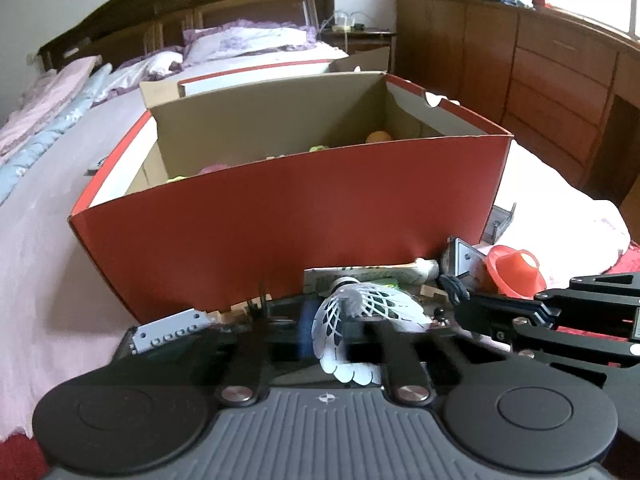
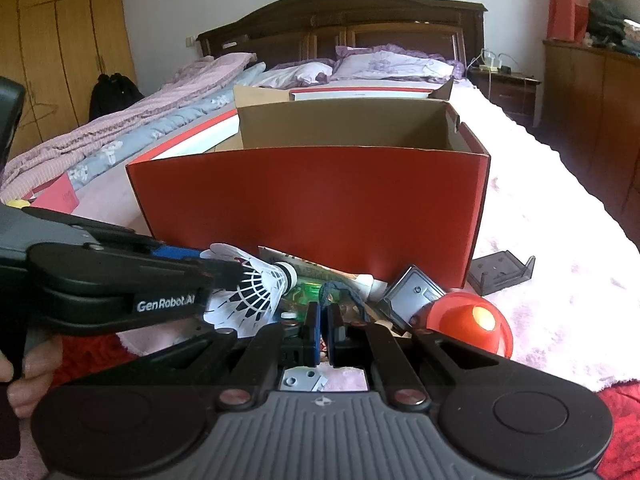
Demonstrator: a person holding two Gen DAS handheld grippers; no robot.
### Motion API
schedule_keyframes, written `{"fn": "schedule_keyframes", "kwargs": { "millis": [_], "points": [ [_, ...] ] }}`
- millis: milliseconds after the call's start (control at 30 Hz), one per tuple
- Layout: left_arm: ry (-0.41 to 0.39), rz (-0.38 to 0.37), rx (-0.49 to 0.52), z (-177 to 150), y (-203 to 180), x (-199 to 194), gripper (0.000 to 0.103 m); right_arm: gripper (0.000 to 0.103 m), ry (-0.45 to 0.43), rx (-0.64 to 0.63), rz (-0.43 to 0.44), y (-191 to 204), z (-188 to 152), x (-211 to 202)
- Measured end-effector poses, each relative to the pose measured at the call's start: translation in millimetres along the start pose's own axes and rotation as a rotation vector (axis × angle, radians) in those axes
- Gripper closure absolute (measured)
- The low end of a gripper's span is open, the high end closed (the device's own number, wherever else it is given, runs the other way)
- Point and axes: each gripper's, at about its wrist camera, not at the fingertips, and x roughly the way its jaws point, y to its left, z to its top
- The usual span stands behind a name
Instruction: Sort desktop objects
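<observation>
L gripper (image 1: 348, 320): jaws closed on a white shuttlecock (image 1: 360, 308), gripped at the feather skirt; cork end points fwd toward the red box (image 1: 288, 224). Lower part of skirt blurred, partly cut off by the finger links. In right wrist view the same shuttlecock (image 2: 256, 284) sits at the tip of the L gripper (image 2: 224, 276), left of the R jaws.

R gripper (image 2: 324, 328): jaws nearly together, blue pads w/ only a thin gap; cannot tell if anything is pinched, the tips are buried in clutter.

Clutter just ahead of both jaws, against the box's near wall: flattened tube (image 2: 360, 278), green item (image 2: 308, 294) mostly hidden, dark cord (image 1: 454, 286), grey metal bracket (image 2: 414, 292), red-orange cone cup (image 2: 468, 320) to the right. Black plastic holder (image 2: 500, 270) further right, beside box corner.

Box interior: near wall blocks most of it; only tops of a few colourful pieces (image 1: 378, 136) show from left wrist view, not identifiable. Box lid (image 1: 256, 76) behind it, partly hidden.

Perforated grey strip (image 1: 168, 330) left of L jaws, half under the gripper. All on a pink bedspread (image 1: 48, 248).

Person's hand (image 2: 28, 372) at the left edge, cropped.
</observation>
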Motion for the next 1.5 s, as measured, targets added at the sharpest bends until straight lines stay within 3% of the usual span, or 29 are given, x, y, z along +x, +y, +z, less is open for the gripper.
{"fn": "schedule_keyframes", "kwargs": {
  "millis": [400,633,1100,1500],
  "points": [
    [-0.090,-0.016,-0.050,6.6,5.8,-49.3,0.101,0.099,-0.053,0.009,0.029,3.7,10.7,-19.9],
    [-0.128,0.012,-0.039,13.3,7.4,-68.3,0.100,0.099,-0.104,-0.019,0.051,13.4,24.1,-40.1],
    [-0.187,0.051,-0.014,43.1,8.5,-84.3,0.100,0.099,-0.172,-0.091,0.074,26.8,55.6,-62.7],
    [-0.232,0.081,-0.050,67.7,21.9,-83.1,0.100,0.099,-0.231,-0.125,0.069,30.9,84.8,-68.4]
  ]
}}
